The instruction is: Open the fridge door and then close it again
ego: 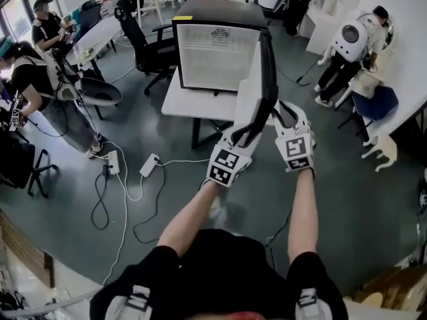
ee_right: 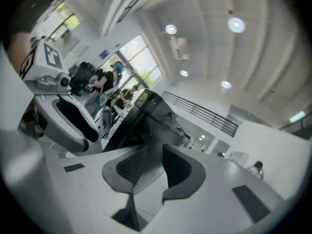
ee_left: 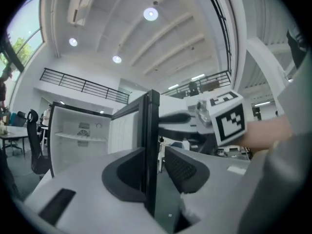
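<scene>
Fridge door [ego: 267, 72], where is it standing right now? (observer)

(me) It is hanging swung wide open off the fridge [ego: 213, 52], with its free edge pointing away from the fridge toward me. The white cabinet is showing empty shelves. The fridge is sitting on the table [ego: 179, 104].

And the grippers? (observer)

(me) The left gripper [ee_left: 156, 165] is straddling the door's free edge. One pad [ee_left: 124, 174] is lying against the door's inner face, and the other pad [ee_left: 184, 167] is standing off with daylight showing in the gap, so it is hooking the door, not clamping it. The right gripper [ee_right: 153, 167] is hovering just beside that same edge on the side away from the fridge, jaws parted and, as far as I am reading it, carrying nothing.

How is it going to handle? (observer)

(me) I am judging it a stiff, light slab turning on its hinge. The free edge farthest from the hinge is giving the best leverage. The faces are looking smooth, so pushing flat should be safer than pinching. I am expecting the seal to grab near the fridge.
</scene>
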Motion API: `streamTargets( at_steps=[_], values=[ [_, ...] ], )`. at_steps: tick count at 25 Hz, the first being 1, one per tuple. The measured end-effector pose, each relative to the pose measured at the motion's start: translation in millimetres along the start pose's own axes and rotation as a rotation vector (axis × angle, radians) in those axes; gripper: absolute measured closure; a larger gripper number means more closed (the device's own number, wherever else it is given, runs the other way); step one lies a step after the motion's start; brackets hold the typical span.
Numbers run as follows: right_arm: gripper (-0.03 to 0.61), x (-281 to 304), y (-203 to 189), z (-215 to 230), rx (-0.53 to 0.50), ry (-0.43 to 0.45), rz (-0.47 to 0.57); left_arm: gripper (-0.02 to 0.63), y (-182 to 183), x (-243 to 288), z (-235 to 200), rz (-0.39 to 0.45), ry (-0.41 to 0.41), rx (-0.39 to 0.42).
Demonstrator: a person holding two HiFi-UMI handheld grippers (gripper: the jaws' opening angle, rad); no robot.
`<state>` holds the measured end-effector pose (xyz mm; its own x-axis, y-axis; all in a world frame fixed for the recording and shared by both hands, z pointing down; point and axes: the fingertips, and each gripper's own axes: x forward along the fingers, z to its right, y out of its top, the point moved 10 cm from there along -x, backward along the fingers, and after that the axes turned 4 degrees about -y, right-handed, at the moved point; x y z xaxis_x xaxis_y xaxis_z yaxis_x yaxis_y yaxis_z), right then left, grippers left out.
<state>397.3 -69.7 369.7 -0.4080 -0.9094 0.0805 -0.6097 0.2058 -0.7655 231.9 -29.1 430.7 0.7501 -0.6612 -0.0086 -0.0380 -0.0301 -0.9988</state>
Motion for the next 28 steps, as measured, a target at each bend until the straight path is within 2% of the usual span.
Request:
streamTargets(
  at_steps=[2, 4, 6, 8, 12, 19, 28],
  values=[
    [0.504, -18.2, -17.4, -20.7, 0.223, -0.101, -0.004, 0.535, 0.6, -22.0, -5.8, 0.040, 0.058, -0.048],
    [0.560, -35.0, -36.0, -43.9, 0.447, -0.179, 0.002, 0.610, -1.5, -44.7, -12.9, 0.059, 0.120, -0.084],
    [0.578, -44.7, -50.7, -66.4, 0.632, -0.195, 0.012, 0.614, -3.7, -64.1, -21.0, 0.060, 0.178, -0.084],
    [0.581, -47.3, -60.4, -84.8, 0.726, -0.167, 0.000, 0.614, -6.4, -80.3, -28.3, 0.056, 0.238, -0.089],
    [0.583, -48.4, -62.0, -102.4, 0.752, -0.128, -0.021, 0.614, -15.7, -98.4, -31.7, 0.044, 0.289, -0.102],
    [0.583, -51.6, -49.0, -112.3, 0.736, -0.097, -0.007, 0.614, -28.6, -107.1, -18.8, 0.015, 0.274, -0.098],
    [0.583, -60.2, -46.9, -108.8, 0.715, -0.091, -0.006, 0.614, -31.8, -98.2, -9.1, 0.023, 0.270, -0.093]
  ],
)
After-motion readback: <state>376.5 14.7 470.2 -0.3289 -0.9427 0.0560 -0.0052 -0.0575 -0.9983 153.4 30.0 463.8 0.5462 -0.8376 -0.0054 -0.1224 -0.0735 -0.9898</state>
